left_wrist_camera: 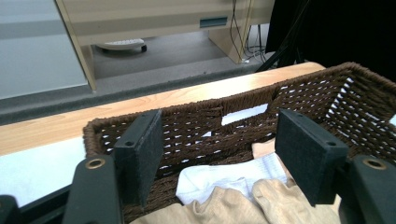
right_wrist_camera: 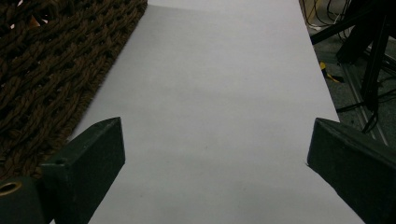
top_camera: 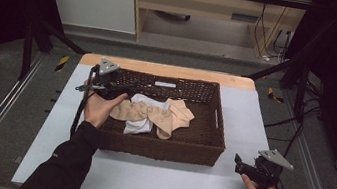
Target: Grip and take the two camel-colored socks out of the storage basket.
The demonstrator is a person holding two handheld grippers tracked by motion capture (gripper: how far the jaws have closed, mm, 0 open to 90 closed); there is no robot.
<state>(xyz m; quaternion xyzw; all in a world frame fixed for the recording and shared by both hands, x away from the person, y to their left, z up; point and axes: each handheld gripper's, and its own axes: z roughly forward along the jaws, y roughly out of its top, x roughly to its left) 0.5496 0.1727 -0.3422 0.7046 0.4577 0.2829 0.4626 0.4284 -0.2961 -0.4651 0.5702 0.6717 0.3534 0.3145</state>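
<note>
Now the left gripper point(top_camera: 124, 88) hovers with jaws apart, white cloth point(left_wrist_camera: 224, 179) and beige cloth point(left_wrist_camera: 233, 205) just below in the basket point(top_camera: 168, 147). Right gripper point(top_camera: 238, 164) rests open, the basket at its left.

the white cloth point(left_wrist_camera: 224, 179) lies partly buried under beige cloths point(left_wrist_camera: 261, 200), themselves cut off by the frame's bottom edge.

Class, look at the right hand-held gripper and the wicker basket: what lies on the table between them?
Nothing. In the high view, only bare white table separates the right hand-held gripper from the basket; its own view shows the same.
</note>
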